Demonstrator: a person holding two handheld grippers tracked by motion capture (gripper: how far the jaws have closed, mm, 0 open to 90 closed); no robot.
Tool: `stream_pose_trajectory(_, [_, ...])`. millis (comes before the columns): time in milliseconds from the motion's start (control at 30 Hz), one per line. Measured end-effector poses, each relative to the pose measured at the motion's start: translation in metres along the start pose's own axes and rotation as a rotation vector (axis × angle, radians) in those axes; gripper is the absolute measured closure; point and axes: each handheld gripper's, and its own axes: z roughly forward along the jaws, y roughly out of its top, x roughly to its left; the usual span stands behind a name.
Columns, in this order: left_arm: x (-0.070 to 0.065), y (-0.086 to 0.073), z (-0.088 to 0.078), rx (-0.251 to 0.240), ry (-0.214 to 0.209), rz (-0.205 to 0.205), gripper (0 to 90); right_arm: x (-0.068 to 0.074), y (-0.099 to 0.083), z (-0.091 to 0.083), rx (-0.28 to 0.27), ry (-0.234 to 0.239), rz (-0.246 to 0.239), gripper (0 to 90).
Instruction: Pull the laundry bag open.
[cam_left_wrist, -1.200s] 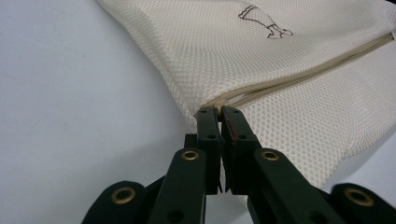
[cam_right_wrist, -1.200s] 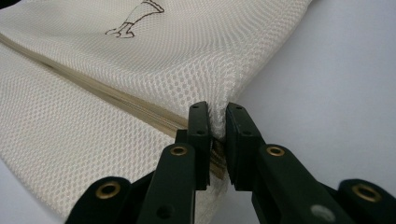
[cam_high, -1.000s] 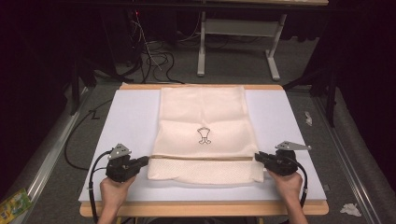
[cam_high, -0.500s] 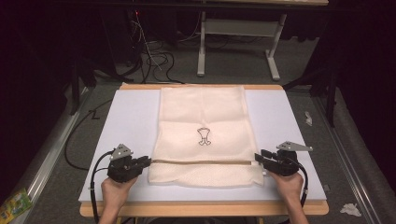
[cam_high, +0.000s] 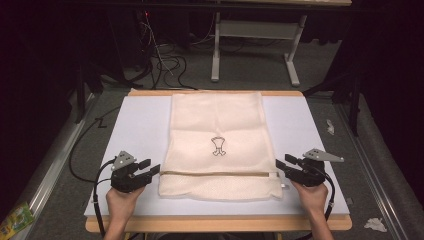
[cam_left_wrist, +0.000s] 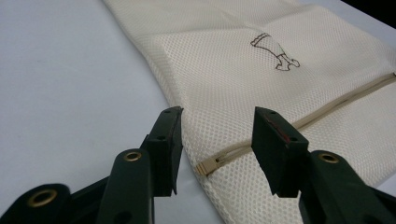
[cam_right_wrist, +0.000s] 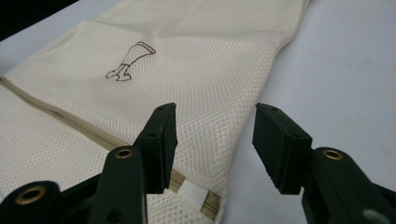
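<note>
Mesh bag (cam_high: 218, 145) lies flat now, so spreading looks done; left gripper (cam_high: 150, 171) and right gripper (cam_high: 281, 167) just opened wide at its zipper-end corners, holding nothing.

Bare worktop (cam_high: 140, 130) lies open left and right of the mesh bag (cam_high: 217, 125), which covers the middle strip; nothing else stands beside the mesh bag to block a pass
</note>
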Motion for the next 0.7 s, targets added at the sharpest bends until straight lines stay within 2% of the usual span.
stream_pose_trajectory(233, [0.007, 0.003, -0.006, -0.036, 0.024, -0.017, 50.8, -0.008, 0.002, -0.008, -0.018, -0.006, 0.009, 47.9])
stream_pose_trajectory(433, [0.012, 0.006, -0.008, -0.047, 0.035, -0.026, 50.1, -0.015, 0.002, -0.015, -0.041, -0.024, 0.028, 47.4])
stream_pose_trajectory(700, [0.018, 0.006, -0.012, -0.070, 0.048, -0.042, 50.0, -0.022, 0.002, -0.022, -0.060, -0.048, 0.030, 47.9])
